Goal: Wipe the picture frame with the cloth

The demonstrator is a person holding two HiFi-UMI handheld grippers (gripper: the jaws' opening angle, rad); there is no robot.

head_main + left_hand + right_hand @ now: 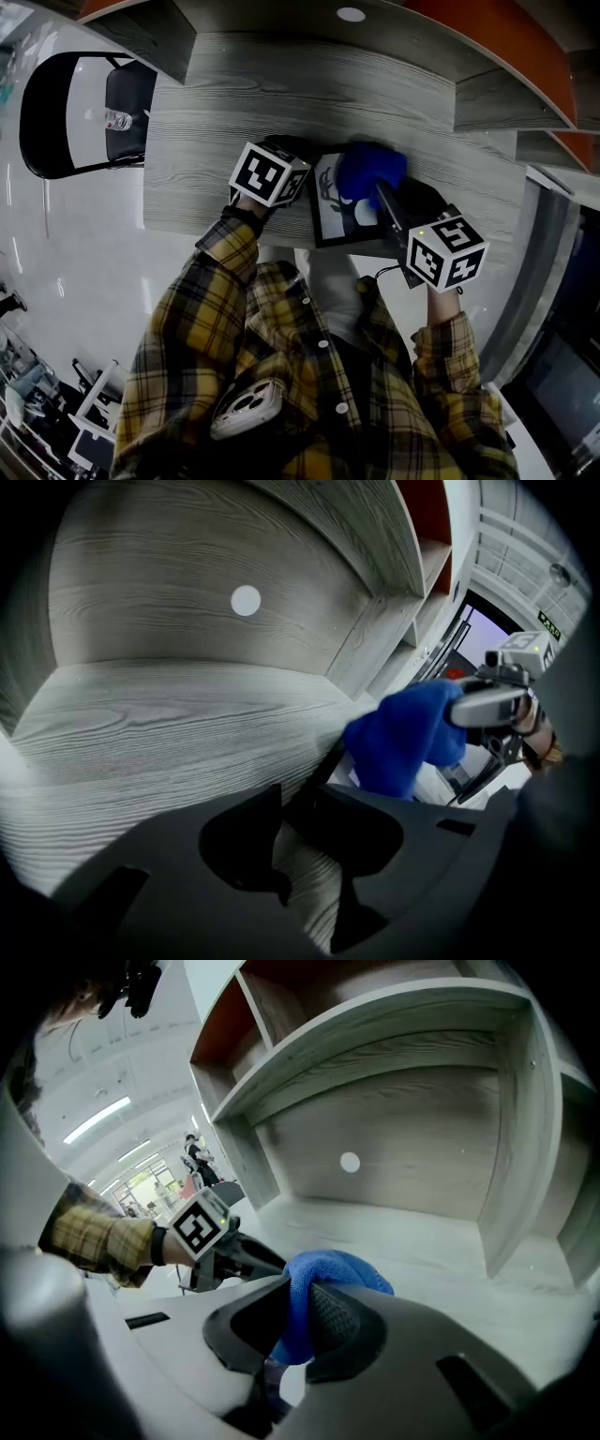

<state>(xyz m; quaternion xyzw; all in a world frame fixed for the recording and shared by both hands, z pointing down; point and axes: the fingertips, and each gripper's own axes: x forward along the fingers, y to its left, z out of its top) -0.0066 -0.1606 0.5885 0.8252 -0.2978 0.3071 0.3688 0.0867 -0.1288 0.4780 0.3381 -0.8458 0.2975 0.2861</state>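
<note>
Cloth (338, 1267) between right gripper (295, 1314) fingers (335, 1323)

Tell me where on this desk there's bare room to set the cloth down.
Bare desk lies behind the frame up to the back wall, and left of the left gripper to the desk's edge. The front middle is crowded with the frame, the cloth and the right gripper.

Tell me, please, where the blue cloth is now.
In the head view, the blue cloth sits centre-right, clamped in the right gripper, on the black-edged picture frame.
</note>
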